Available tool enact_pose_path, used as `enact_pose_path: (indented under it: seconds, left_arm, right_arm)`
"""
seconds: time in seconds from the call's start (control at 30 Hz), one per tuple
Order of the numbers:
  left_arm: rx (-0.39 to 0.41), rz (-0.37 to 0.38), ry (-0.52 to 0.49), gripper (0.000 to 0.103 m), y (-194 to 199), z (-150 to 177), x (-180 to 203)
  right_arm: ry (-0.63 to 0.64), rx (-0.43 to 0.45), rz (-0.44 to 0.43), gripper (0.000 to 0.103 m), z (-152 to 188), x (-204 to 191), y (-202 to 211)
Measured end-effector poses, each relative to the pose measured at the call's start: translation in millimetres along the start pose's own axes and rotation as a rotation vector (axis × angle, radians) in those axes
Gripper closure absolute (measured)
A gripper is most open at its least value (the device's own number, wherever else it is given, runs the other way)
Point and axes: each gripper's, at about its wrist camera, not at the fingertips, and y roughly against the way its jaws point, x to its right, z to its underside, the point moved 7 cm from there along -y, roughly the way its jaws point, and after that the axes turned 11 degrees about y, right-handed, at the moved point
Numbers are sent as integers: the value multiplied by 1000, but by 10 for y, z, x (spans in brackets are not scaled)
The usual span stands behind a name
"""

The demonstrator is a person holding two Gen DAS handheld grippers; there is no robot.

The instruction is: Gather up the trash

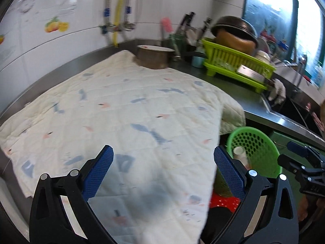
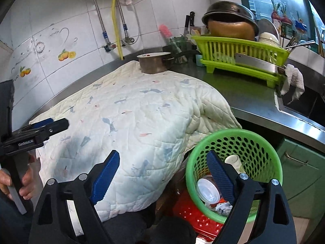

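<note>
A green perforated basket point(image 2: 256, 142) stands below the counter's front edge, on a red stool point(image 2: 189, 211). It holds a clear plastic lid point(image 2: 207, 191), a white paper cup point(image 2: 235, 160) and crumpled paper point(image 2: 223, 206). The basket also shows in the left wrist view point(image 1: 262, 148). My right gripper point(image 2: 162, 174) is open and empty, above the basket's left rim. My left gripper point(image 1: 162, 168) is open and empty over the white quilted cloth point(image 1: 121, 122). The cloth point(image 2: 132, 118) covers the counter and no loose trash shows on it.
A metal pot point(image 2: 154, 63) stands at the cloth's far edge. A lime dish rack point(image 2: 239, 55) with a pan, bowls and a cleaver is at the right. A sink point(image 2: 300, 103) with a rag lies beyond it. Green cabinet doors point(image 2: 300, 162) are below the counter.
</note>
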Motion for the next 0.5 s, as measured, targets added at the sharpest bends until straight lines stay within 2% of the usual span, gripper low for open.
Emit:
enact_pose_path:
  seconds: [0.2, 0.5]
  left_arm:
    - [25, -76, 16, 5, 140, 28, -287]
    - [53, -123, 31, 5, 313, 84, -522]
  right_arm:
    - [8, -11, 10, 17, -75, -175, -102]
    - [-14, -17, 9, 16, -68, -357, -153]
